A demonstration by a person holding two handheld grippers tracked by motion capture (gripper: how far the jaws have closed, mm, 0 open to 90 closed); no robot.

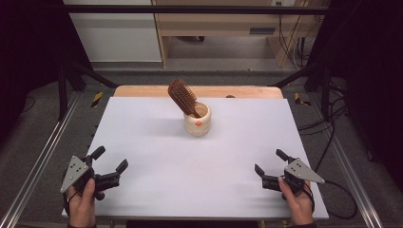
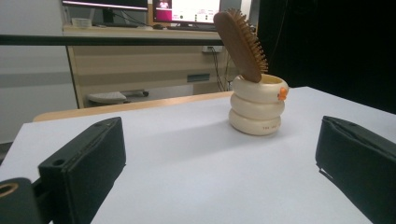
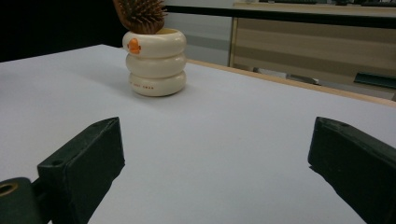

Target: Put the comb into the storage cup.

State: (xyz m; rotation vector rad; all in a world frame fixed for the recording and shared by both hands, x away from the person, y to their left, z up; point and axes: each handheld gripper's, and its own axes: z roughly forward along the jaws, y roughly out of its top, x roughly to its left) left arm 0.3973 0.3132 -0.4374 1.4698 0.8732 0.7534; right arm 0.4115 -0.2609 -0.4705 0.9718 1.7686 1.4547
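While both grippers rest wide apart and empty at the lower corners of the frame, left gripper [image 1: 110, 160] and right gripper [image 1: 268, 162], the hairbrush [image 1: 182, 96] leans in the cream cup [image 1: 197, 121] upper centre on the white surface [image 1: 190, 175].
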